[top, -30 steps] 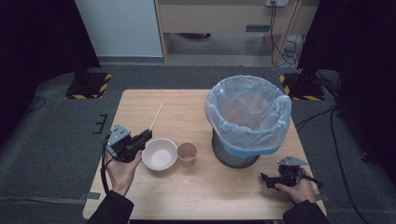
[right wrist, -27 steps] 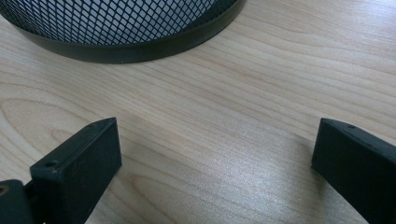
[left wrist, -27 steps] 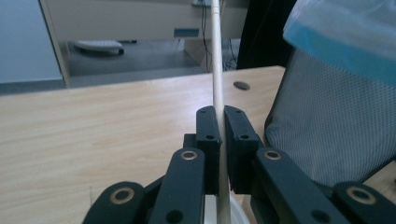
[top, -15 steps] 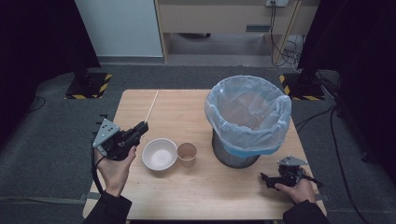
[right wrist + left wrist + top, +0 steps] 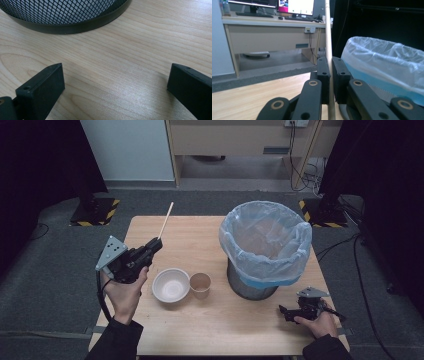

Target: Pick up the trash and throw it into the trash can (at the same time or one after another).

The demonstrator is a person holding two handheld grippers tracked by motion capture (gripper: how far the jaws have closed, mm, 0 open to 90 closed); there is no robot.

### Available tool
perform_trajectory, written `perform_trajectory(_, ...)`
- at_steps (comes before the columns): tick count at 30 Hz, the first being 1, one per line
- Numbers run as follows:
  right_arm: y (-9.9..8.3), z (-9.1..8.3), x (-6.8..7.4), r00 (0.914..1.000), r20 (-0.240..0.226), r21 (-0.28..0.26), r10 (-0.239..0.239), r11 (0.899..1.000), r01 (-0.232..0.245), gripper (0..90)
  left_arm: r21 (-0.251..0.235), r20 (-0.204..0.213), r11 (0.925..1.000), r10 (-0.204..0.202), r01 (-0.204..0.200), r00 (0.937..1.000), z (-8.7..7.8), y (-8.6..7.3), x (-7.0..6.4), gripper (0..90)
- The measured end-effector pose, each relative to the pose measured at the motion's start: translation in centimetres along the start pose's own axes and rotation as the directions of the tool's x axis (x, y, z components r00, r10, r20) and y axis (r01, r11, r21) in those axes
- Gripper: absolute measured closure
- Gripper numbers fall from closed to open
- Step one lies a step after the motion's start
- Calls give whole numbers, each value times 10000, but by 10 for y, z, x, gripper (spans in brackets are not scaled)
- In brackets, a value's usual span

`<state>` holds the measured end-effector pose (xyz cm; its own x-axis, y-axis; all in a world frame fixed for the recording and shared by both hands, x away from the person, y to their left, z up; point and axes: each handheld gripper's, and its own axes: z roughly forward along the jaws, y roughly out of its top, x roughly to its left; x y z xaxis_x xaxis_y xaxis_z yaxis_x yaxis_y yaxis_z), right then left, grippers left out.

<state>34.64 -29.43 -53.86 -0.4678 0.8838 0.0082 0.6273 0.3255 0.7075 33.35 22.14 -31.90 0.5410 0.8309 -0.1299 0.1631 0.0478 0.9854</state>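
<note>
One stick (image 5: 165, 220), one bowl (image 5: 171, 285), one cup (image 5: 200, 285).

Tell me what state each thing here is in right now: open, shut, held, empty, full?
Left gripper: jaws shut on the stick, lifted off the table.
Stick: held near one end, pointing away from the person.
Right gripper: jaws wide open, low over the table.
Bowl: upright, looks empty.
Paper cup: upright beside the bowl, looks empty.
Bin: upright, lined with a bag, nothing visible inside.
</note>
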Motion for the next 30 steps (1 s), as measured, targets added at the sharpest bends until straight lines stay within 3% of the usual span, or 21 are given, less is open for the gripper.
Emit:
perform_trajectory(12,0,0,0,10000,-2,2,3,10000,-3,14,-235,413,9995,243,-233,9989,16,17,-16,850)
perform_trajectory(30,0,0,0,10000,-4,2,-1,10000,1,14,-577,1096,9956,793,-733,9908,42,50,-48,851)
